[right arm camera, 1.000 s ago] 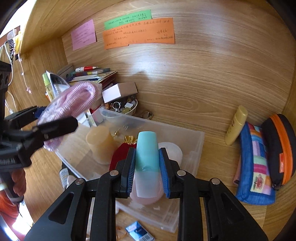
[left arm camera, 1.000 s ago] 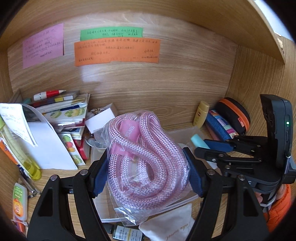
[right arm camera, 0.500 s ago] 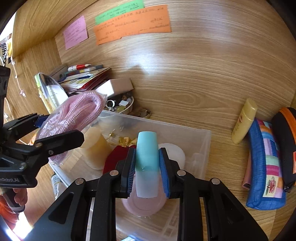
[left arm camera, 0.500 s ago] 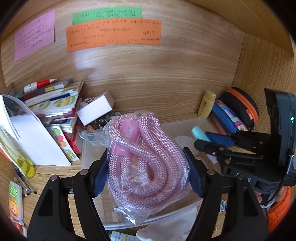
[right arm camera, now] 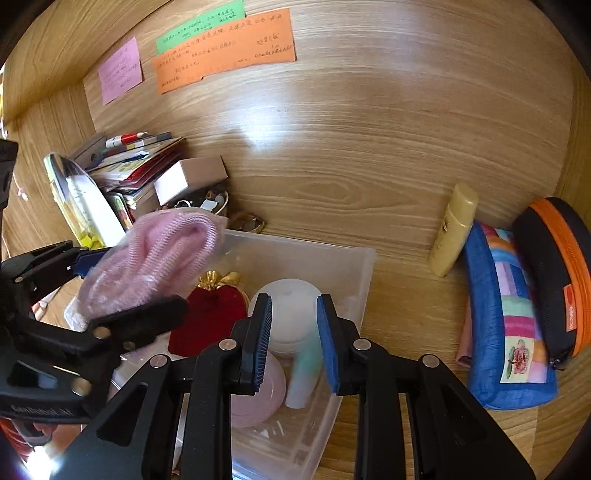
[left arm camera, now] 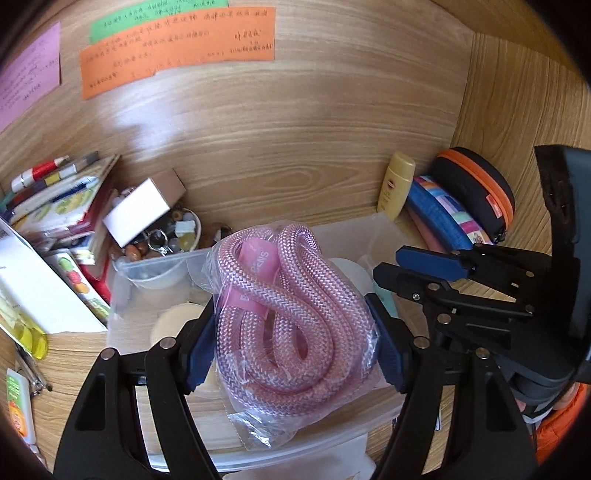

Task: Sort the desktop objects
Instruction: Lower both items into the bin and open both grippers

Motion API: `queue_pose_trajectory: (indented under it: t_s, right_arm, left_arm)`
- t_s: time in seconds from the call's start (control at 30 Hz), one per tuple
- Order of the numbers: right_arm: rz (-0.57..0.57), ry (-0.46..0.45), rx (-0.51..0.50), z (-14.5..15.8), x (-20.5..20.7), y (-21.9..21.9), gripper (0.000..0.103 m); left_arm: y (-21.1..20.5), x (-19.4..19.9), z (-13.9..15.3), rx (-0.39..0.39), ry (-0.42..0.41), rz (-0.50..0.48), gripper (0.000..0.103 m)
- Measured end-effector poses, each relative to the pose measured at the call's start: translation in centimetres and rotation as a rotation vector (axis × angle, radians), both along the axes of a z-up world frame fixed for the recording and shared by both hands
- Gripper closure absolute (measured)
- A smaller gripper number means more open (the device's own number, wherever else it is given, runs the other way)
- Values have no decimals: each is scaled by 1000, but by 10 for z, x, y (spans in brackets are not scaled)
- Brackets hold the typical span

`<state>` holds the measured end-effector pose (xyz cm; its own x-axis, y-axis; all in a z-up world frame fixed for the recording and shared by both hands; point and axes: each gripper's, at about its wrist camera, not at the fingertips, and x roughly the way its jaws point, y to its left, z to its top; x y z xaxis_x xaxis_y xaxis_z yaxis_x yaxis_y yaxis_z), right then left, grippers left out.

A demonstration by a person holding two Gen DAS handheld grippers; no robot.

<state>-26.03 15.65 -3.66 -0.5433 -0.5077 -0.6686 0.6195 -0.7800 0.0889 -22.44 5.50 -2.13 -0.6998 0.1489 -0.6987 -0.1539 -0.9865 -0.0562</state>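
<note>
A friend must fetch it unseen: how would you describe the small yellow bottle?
Follow the wooden back wall right of the clear plastic bin. The yellow bottle leans on that wall, beside a blue patchwork pouch. It alone is plain, hard and capped; its neighbours are zipped cases.

Above your work area, three paper notes stuck on wooden back panel (left arm camera: 295, 129): pink note (left arm camera: 29, 74) far left, green note (left arm camera: 155, 18) up top, orange note (left arm camera: 177, 48) just below green, overlapping its lower edge (handwriting on all three too small to read). Wooden side panel (left arm camera: 517, 92) meets back panel at right corner. Desk (right arm camera: 399, 280) same wood grain, glare patch on panel.
</note>
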Motion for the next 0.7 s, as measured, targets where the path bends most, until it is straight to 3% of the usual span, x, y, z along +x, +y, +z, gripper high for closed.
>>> queue_pose_trajectory:
  t_s: [0.3, 0.6, 0.7]
  right_arm:
    - [-15, 7, -6, 0, 0, 6, 79]
    - [-15, 28, -12, 3, 4, 7, 64]
    - [-15, 39, -28, 7, 7, 9, 55]
  left_arm:
    - [-1, -2, -7, -10, -12, 14, 30]
    - [-5, 7, 2, -36, 9, 40, 29]
    - [-11, 14, 11, -38, 36, 65, 19]
